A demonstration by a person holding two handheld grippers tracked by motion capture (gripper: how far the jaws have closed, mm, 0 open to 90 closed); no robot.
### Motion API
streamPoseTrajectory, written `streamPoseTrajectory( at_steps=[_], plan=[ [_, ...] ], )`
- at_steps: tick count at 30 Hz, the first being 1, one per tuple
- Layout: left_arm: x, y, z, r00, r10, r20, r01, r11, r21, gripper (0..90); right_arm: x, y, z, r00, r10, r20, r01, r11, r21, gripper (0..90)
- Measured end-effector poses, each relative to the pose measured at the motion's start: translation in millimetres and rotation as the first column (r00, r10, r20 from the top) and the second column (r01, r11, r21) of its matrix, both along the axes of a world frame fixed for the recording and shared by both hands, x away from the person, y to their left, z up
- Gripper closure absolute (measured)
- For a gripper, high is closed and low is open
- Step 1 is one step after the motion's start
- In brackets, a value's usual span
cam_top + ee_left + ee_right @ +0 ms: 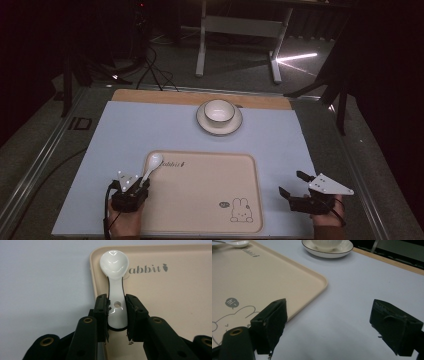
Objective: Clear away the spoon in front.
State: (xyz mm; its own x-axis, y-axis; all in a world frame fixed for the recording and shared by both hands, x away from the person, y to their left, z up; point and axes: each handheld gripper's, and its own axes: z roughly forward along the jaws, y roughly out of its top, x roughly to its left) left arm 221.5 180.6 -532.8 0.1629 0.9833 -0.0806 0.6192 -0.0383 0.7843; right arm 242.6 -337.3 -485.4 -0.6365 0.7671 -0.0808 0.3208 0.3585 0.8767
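The left gripper [134, 187] sat at the near left corner of the table, its two black jaws closed against the sides of a white spoon's [115, 285] handle, one jaw on each edge just below the small hole in it. The spoon lay flat with its bowl pointing away from the person, resting in the far left corner of a beige tray [210, 220], right beside the tray's raised rim. Grey lettering was printed on the tray just next to the spoon's bowl, and a line drawing of a rabbit showed near the tray's near right corner.

The right gripper [298, 191] was held off the tray's right edge, over the pale blue mat [115, 130], with its jaws spread wide apart and nothing between them. In the right gripper view the tray's rounded corner lay just ahead of the left-hand jaw, and bare mat stretched between the two.

Well beyond the tray, toward the far edge of the mat, a white bowl [219, 111] stood upright on a white saucer [202, 122]. A strip of wooden tabletop [150, 95] showed behind the mat.
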Motion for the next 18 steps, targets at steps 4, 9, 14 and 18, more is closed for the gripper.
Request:
streamPoseTrajectory(
  at_steps=[4,9,14,18],
  plan=[
    [-0.8,0.0,-1.3,0.9998,-0.016,-0.009,0.016,0.9999,0.000,69.3,0.2,0.4,-0.3,1.0000,0.002,-0.001,-0.002,1.000,0.000,14.2],
    [-2.4,-1.1,-1.2,0.9995,-0.029,-0.007,0.030,0.9995,0.008,65.9,0.3,0.6,-0.3,1.0000,0.003,-0.003,-0.003,1.000,0.000,14.2],
    [-1.0,-1.6,4.1,0.9990,-0.041,0.014,0.041,0.9991,0.005,60.0,0.5,0.6,-0.3,1.0000,0.004,-0.001,-0.004,1.000,0.000,14.2],
    [2.9,-3.4,13.2,0.9959,-0.087,0.023,0.087,0.9961,0.014,54.3,0.4,0.5,-0.2,1.0000,0.003,-0.002,-0.003,1.000,0.001,14.2]
  ],
)
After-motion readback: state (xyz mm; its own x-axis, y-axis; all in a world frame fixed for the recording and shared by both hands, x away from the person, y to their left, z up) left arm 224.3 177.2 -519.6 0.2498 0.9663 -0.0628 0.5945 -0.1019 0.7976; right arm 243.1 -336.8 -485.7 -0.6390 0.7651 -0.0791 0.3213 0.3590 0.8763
